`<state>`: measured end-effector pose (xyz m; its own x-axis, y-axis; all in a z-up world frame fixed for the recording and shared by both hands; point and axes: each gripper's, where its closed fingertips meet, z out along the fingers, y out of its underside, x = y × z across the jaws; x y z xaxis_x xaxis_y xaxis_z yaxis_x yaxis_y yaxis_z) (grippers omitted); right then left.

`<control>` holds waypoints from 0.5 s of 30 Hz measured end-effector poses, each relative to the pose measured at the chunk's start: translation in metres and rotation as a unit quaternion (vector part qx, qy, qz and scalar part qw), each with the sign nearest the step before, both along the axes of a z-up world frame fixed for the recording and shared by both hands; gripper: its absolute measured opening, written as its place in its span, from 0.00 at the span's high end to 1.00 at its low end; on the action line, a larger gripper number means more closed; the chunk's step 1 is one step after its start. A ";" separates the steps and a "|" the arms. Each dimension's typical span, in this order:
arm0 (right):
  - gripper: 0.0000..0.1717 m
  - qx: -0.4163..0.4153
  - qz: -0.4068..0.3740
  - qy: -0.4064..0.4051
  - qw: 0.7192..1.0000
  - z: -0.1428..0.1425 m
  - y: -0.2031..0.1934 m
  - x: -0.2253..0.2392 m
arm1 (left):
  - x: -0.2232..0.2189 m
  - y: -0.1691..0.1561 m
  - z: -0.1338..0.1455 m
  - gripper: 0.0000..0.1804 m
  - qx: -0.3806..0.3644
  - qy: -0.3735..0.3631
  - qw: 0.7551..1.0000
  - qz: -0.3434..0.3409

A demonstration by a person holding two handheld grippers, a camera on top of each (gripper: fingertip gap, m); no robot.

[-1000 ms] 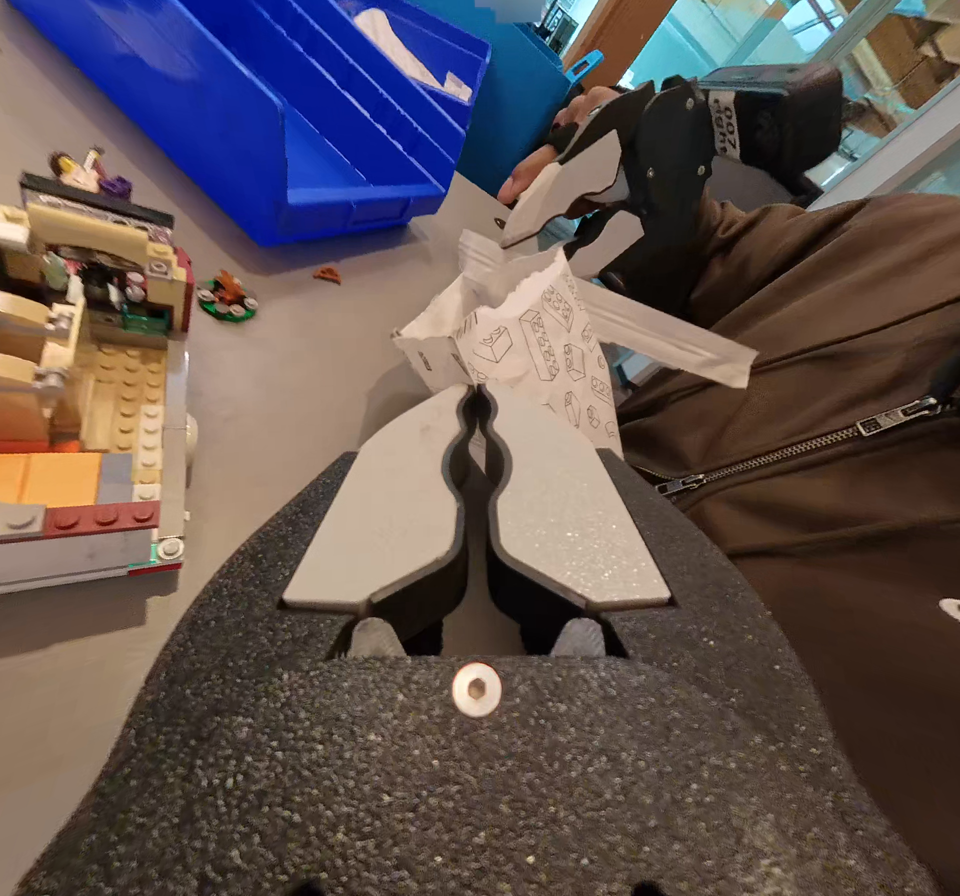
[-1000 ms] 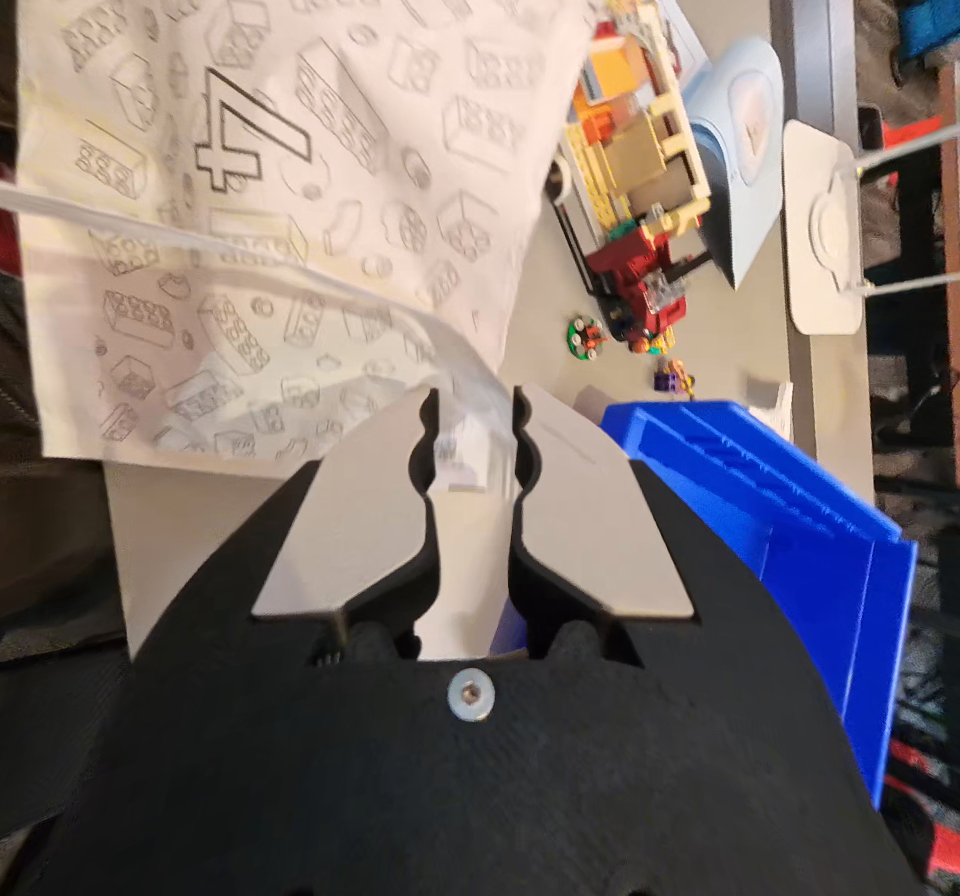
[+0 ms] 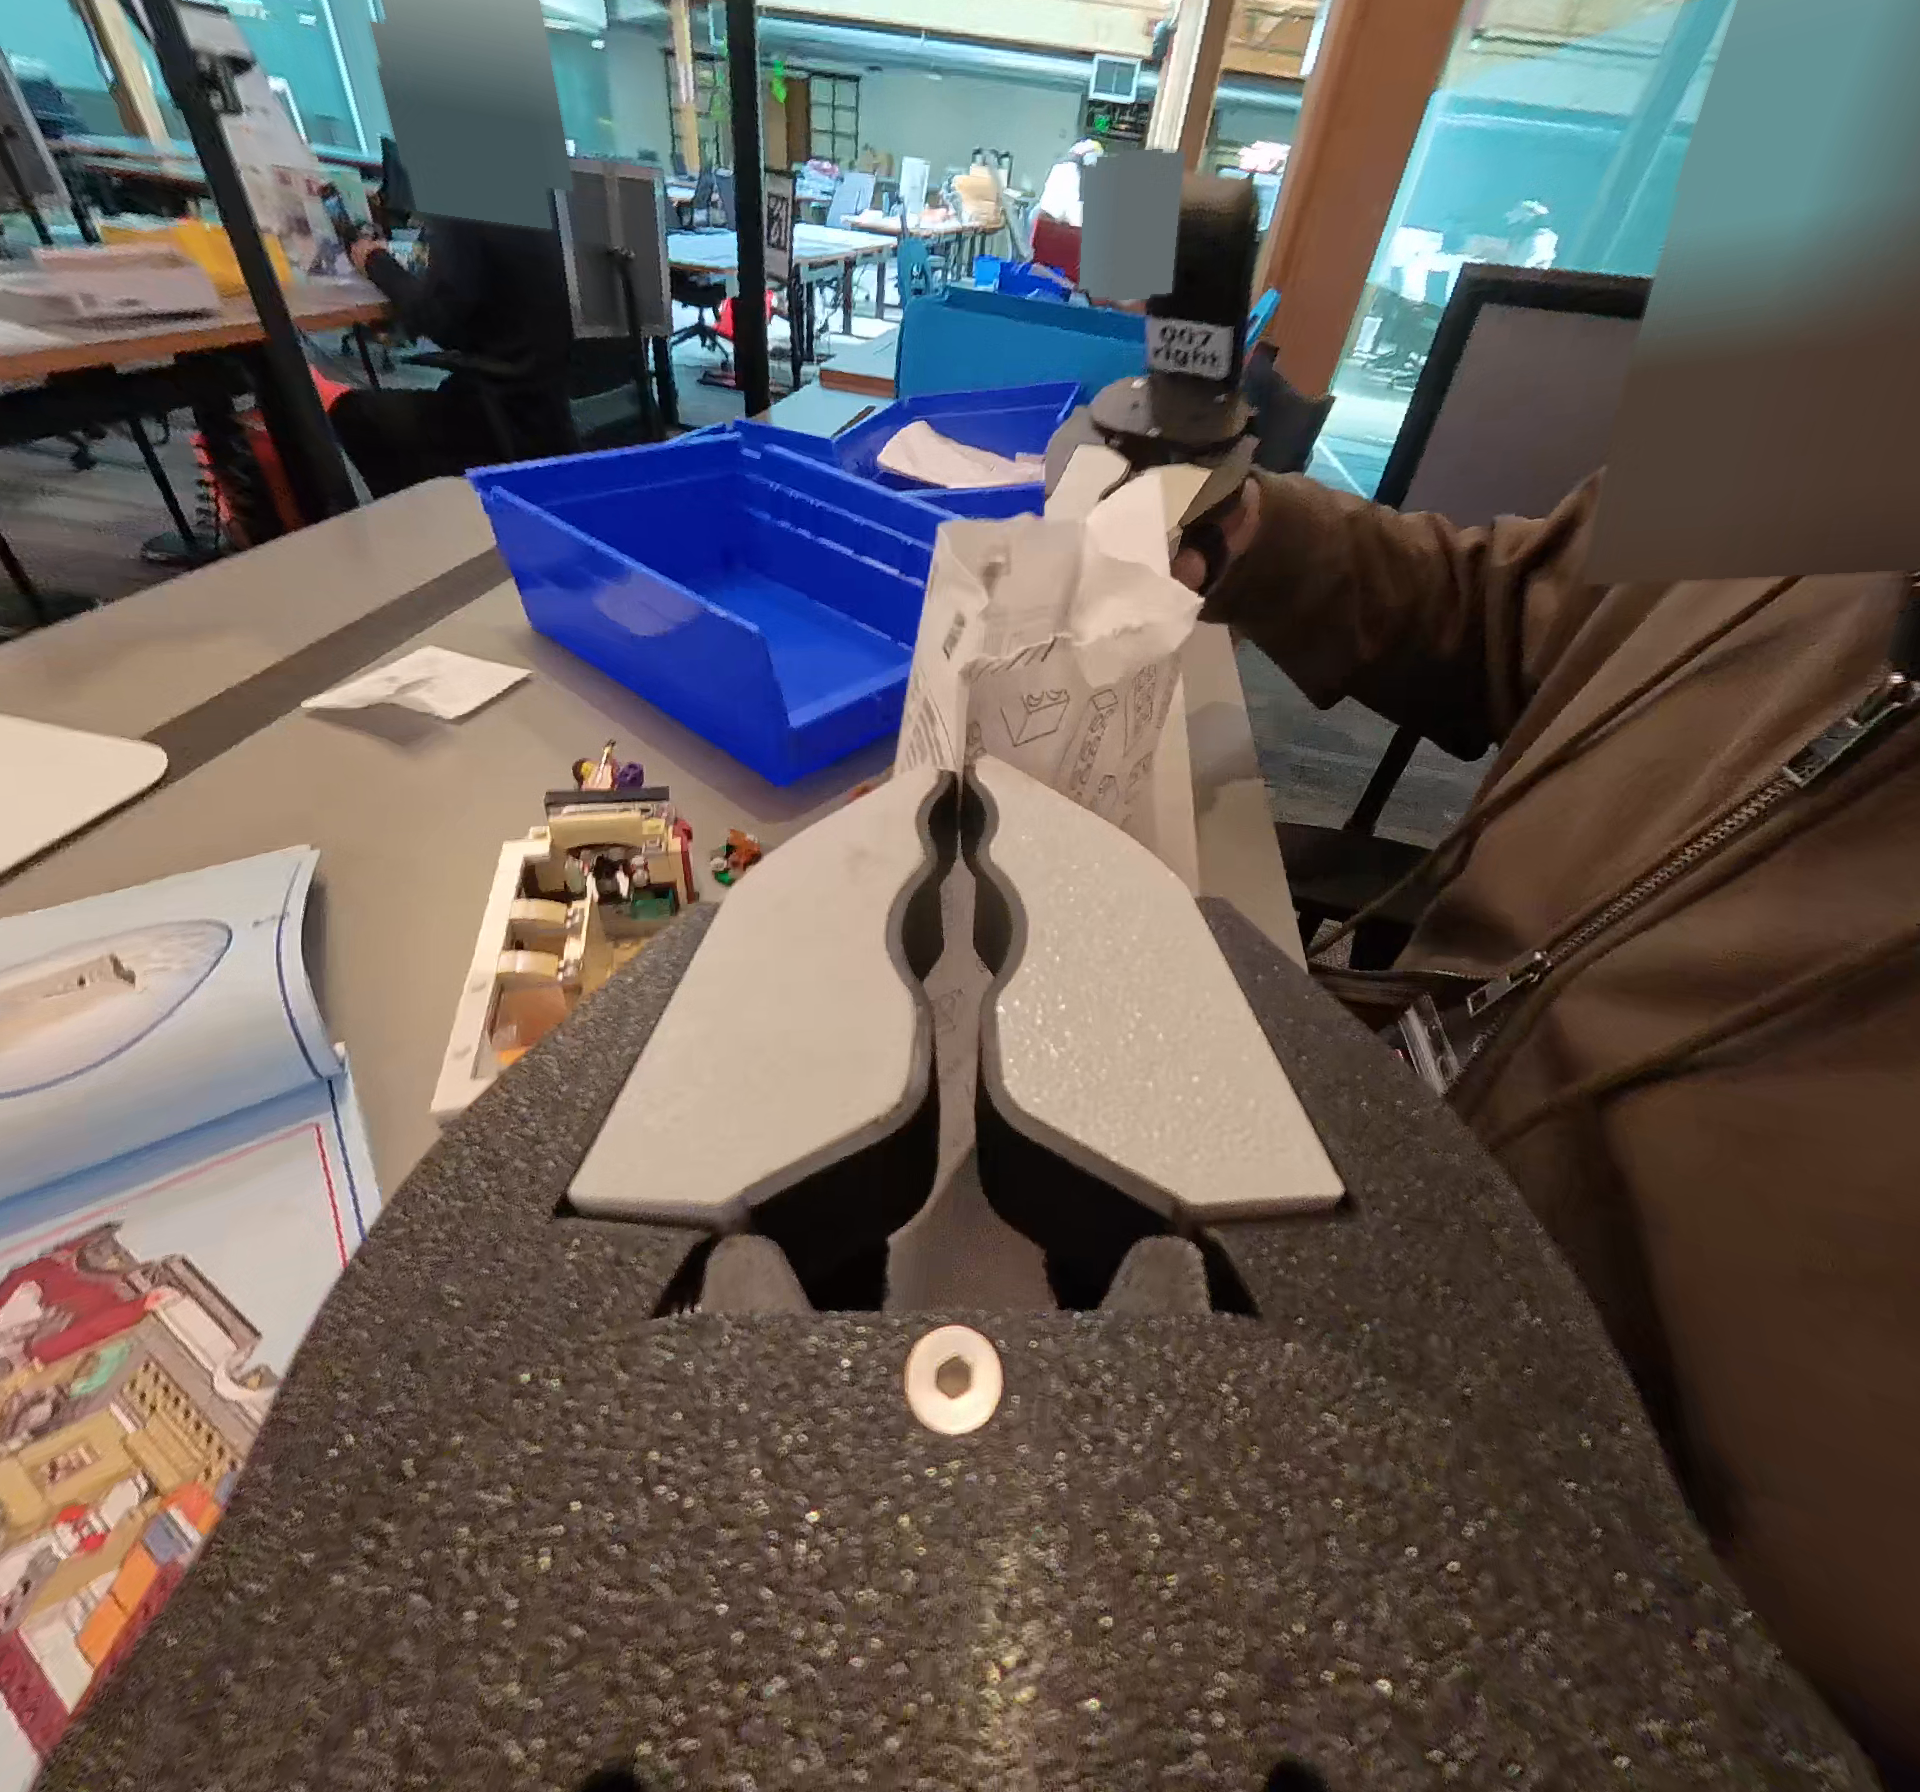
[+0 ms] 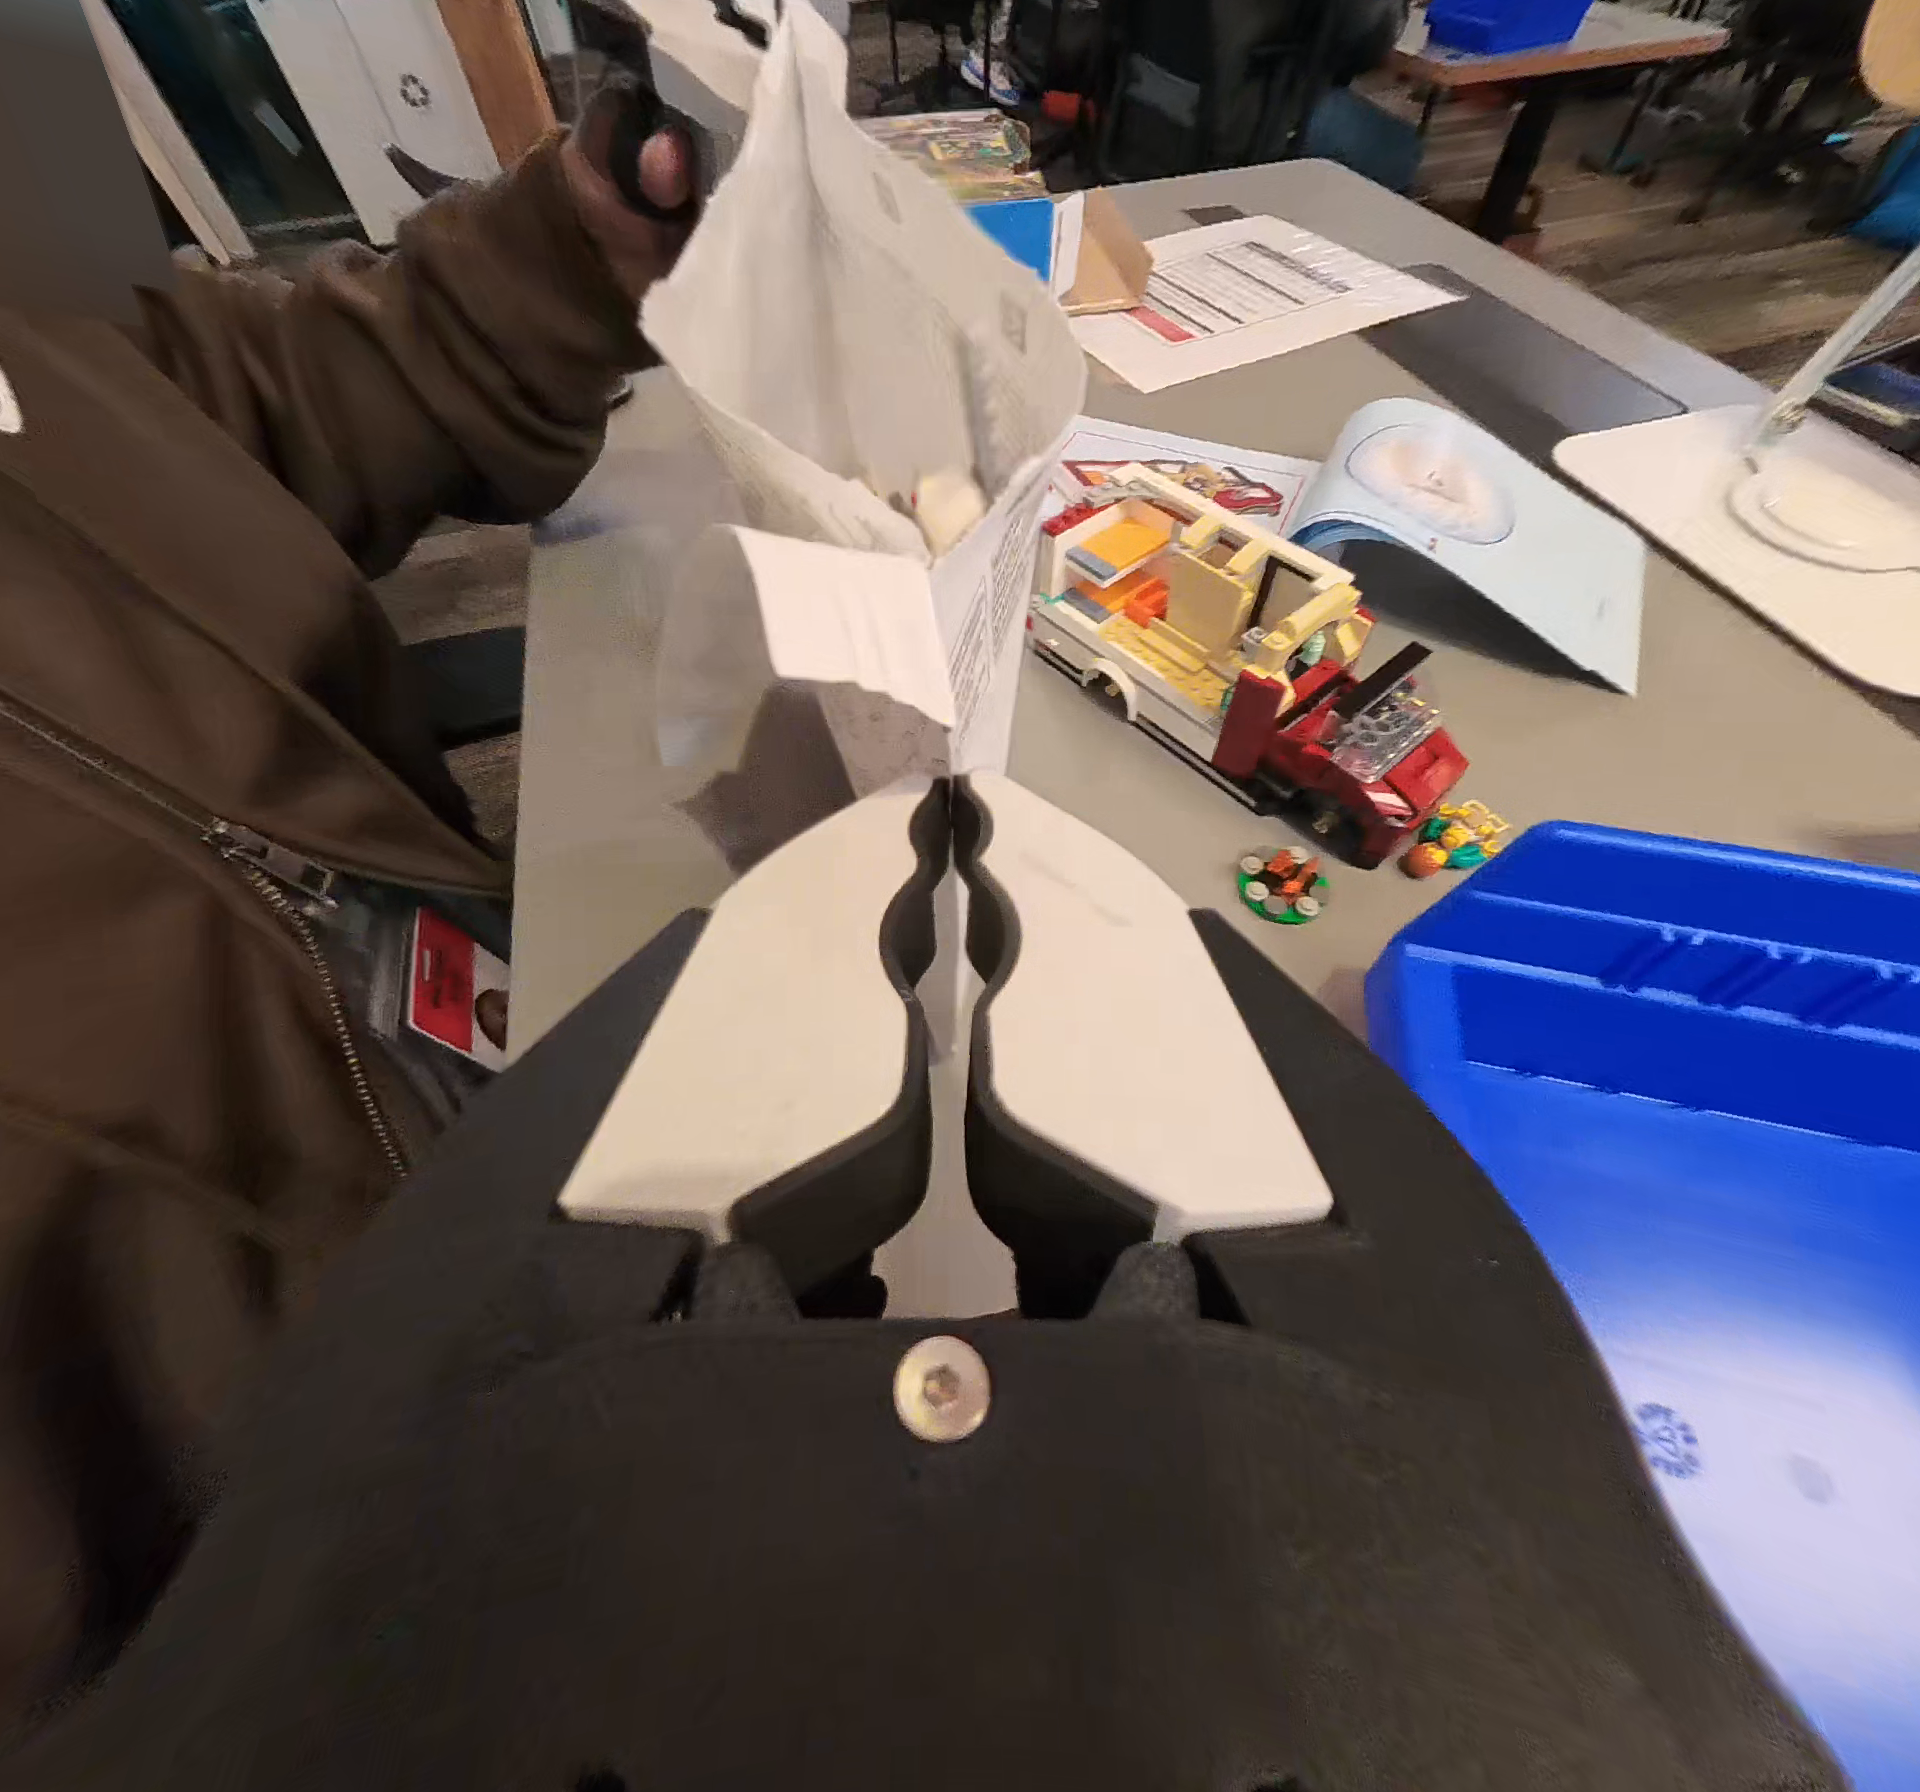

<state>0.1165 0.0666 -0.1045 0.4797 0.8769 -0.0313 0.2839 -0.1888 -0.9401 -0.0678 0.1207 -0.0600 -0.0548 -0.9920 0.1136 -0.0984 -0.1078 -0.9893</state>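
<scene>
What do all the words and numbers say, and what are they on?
I do not copy writing; here is where it stands.
White sticker on the right gripper: short print.
Paper bag: fine print down its side, too small.
Printed sheet on the table: blurred.

Each camera sits on the gripper you hold, looking forward along its two fingers from very close. The left wrist view faces across the grey table (image 3: 312, 786) toward the blue bin (image 3: 707, 599) and the room beyond. The right wrist view looks back the opposite way, seemingly toward your left side. Both views share the white paper bag (image 3: 1049, 662) (image 4: 862, 340), the brick-built van (image 4: 1226, 641) (image 3: 582, 901), the open booklet (image 4: 1475, 537) and each other's gripper.
</scene>
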 end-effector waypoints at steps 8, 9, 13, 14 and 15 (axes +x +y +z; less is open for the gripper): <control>1.00 0.019 -0.007 -0.040 0.999 0.002 0.002 0.006 | -0.004 0.006 -0.017 1.00 -0.015 0.005 1.000 0.015; 1.00 0.021 -0.004 -0.042 0.999 0.002 0.001 0.005 | -0.005 0.006 -0.019 1.00 -0.015 0.003 1.000 0.014; 1.00 0.013 0.013 -0.034 0.999 -0.001 -0.004 0.001 | -0.008 0.001 -0.023 1.00 -0.016 -0.012 1.000 0.002; 0.99 0.003 0.019 -0.026 0.999 -0.004 -0.004 -0.001 | -0.007 0.001 -0.024 1.00 -0.016 -0.016 1.000 0.001; 0.95 -0.009 0.019 -0.020 1.000 -0.008 -0.003 -0.002 | -0.007 0.000 -0.024 1.00 -0.018 -0.024 1.000 -0.003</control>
